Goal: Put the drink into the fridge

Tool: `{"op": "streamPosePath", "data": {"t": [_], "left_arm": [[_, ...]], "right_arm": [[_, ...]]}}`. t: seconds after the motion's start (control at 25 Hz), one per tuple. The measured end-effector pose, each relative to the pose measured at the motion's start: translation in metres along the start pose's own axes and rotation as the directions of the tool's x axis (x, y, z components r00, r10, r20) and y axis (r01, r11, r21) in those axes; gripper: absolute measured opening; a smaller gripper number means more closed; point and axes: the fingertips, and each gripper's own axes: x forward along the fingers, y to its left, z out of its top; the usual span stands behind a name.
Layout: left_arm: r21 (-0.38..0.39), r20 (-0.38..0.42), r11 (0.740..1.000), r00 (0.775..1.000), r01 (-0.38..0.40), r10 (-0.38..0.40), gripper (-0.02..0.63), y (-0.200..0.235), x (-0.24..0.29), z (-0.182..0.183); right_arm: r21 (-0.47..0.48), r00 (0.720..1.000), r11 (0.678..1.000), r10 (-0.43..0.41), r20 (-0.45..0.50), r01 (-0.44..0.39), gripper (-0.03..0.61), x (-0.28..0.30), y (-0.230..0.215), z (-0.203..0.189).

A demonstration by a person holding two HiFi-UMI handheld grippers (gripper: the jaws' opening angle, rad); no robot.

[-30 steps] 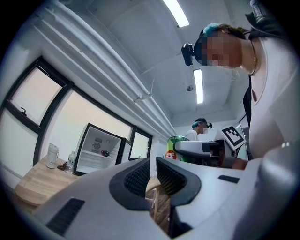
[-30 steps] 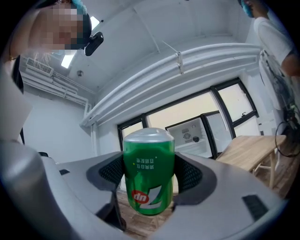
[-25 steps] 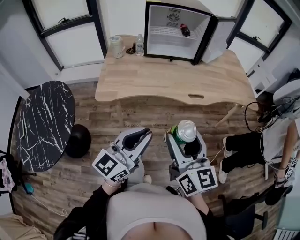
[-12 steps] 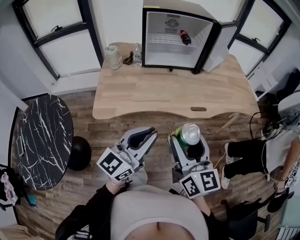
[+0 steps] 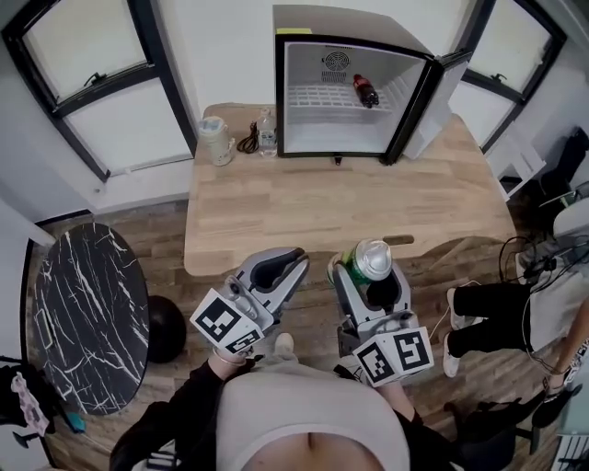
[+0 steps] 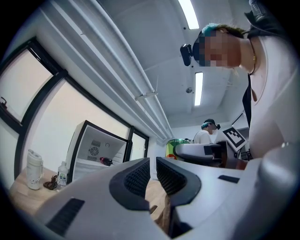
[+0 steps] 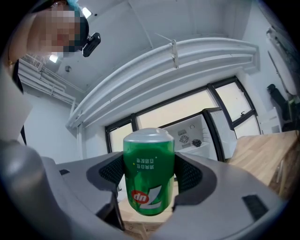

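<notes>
- At the near edge of the wooden table (image 5: 276, 198), head view: both grippers hung side by side, and a wide stretch of tabletop ran back to the open fridge (image 5: 340, 20), door swung right.
- Left gripper view: left gripper (image 6: 153, 176) had its jaws almost together, just a slit.
- Right gripper view: right gripper (image 7: 150, 174) clamped the green can (image 7: 149, 192), pads on both sides.

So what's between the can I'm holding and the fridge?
From the can to the fridge, only wooden table, bare but for a small dark item by the fridge; head view.
</notes>
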Motion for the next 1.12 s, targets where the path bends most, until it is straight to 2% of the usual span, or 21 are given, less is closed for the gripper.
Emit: {"op": "streamPosePath", "data": {"t": [0.28,0.72,1.12], "left_arm": [[-0.015,-0.007,0.999,0.999,0.031,-0.031,0.048,0.029,0.012,-0.002],[-0.045,-0.006,0.999,1.000,0.018,-0.018,0.048,0.049,0.017,-0.004],[-0.062,-0.038,0.996,0.997,0.062,-0.064,0.048,0.060,0.018,-0.016]], "right_arm": [[0.002,1.000,1.000,-0.008,0.010,0.008,0.337,0.030,-0.001,-0.001],[0.000,1.000,1.000,-0.018,-0.026,0.018,0.337,0.050,-0.008,-0.006],[0.015,0.998,0.998,-0.059,-0.018,0.060,0.337,0.060,-0.010,-0.015]]}}
